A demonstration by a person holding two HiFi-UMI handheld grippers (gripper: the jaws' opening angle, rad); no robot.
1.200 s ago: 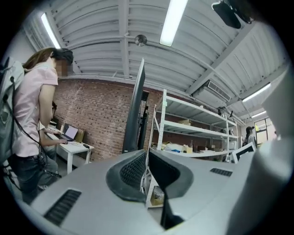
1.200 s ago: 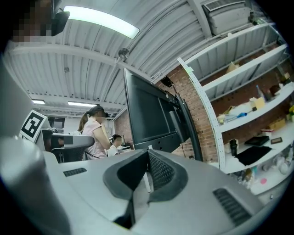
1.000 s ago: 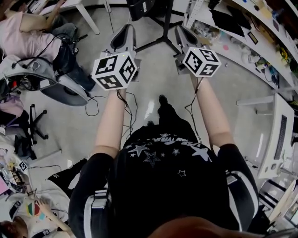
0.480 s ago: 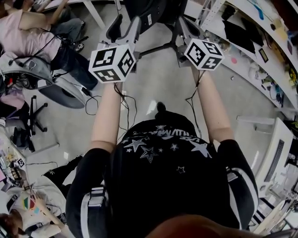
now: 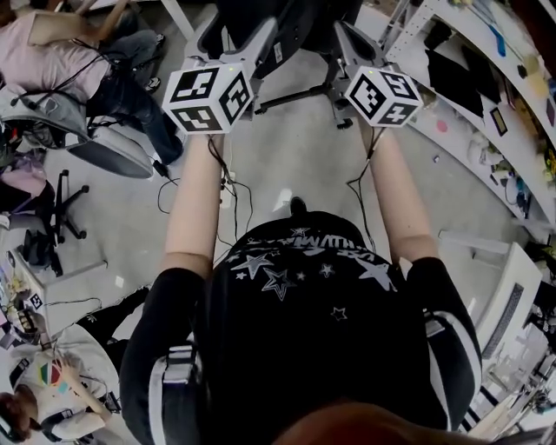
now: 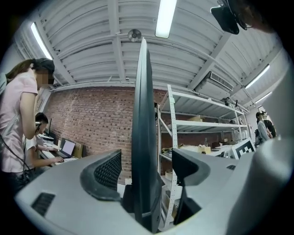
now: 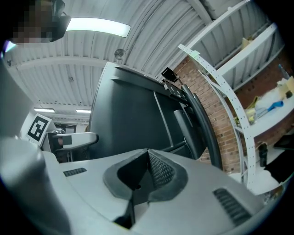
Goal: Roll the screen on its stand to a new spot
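Observation:
The black screen (image 5: 291, 19) stands on its wheeled stand (image 5: 300, 91) at the top of the head view. My left gripper (image 5: 236, 39) reaches to its left edge. In the left gripper view the screen (image 6: 143, 137) shows edge-on between the two jaws. Those jaws have just been opening and now stand wide; my left gripper (image 6: 146, 170) is open, with a gap on each side of the panel. My right gripper (image 5: 347, 43) is at the screen's right side. In the right gripper view my right gripper (image 7: 148, 158) is shut on nothing, facing the screen's dark back (image 7: 133, 119).
A seated person in pink (image 5: 61, 61) and a grey office chair (image 5: 95, 148) are at the upper left. Cables (image 5: 230, 195) trail on the floor. White shelves (image 5: 486, 96) line the right side and a white table (image 5: 512, 287) stands lower right.
Both grippers have moved forward to the screen, which now fills more of the top of the head view. The left jaws have spread apart around the screen's edge.

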